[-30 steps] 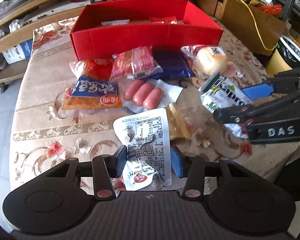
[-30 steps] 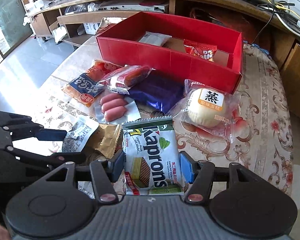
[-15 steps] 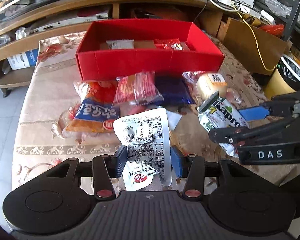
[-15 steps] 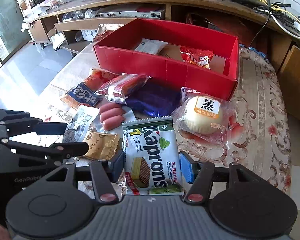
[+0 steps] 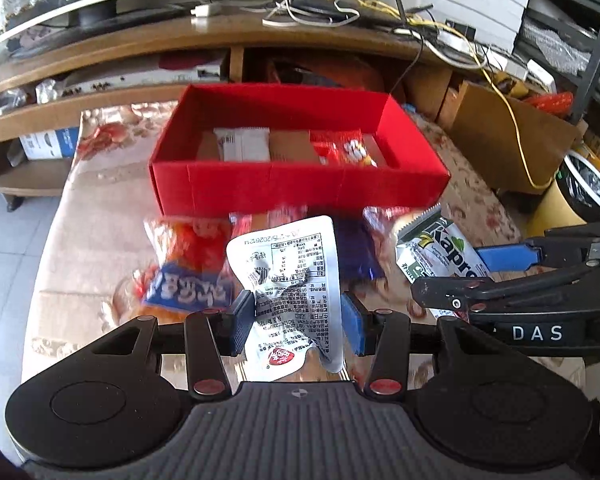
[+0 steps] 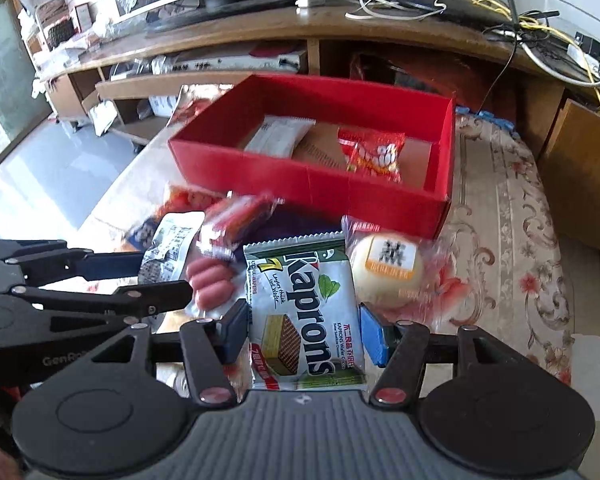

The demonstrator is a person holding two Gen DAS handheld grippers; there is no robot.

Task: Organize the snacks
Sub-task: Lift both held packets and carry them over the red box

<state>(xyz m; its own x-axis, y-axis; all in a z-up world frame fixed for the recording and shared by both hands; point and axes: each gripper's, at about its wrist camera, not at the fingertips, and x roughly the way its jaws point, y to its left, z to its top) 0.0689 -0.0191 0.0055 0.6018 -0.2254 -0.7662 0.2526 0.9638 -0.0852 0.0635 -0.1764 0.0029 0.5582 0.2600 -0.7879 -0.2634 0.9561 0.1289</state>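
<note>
"Kaprons" on wafer pack (image 6: 304,316); "DAS" on right claw (image 5: 538,333).

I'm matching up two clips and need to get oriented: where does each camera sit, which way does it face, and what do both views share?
Left wrist: on the left gripper, angled down at the table; its fingers pinch a white sachet; the right gripper enters from the right.
Right wrist: on the right gripper, angled down likewise; its fingers clamp the Kaprons wafer pack; the left gripper shows at the left.
Shared: the red box, both packets, and the table's snacks.
</note>
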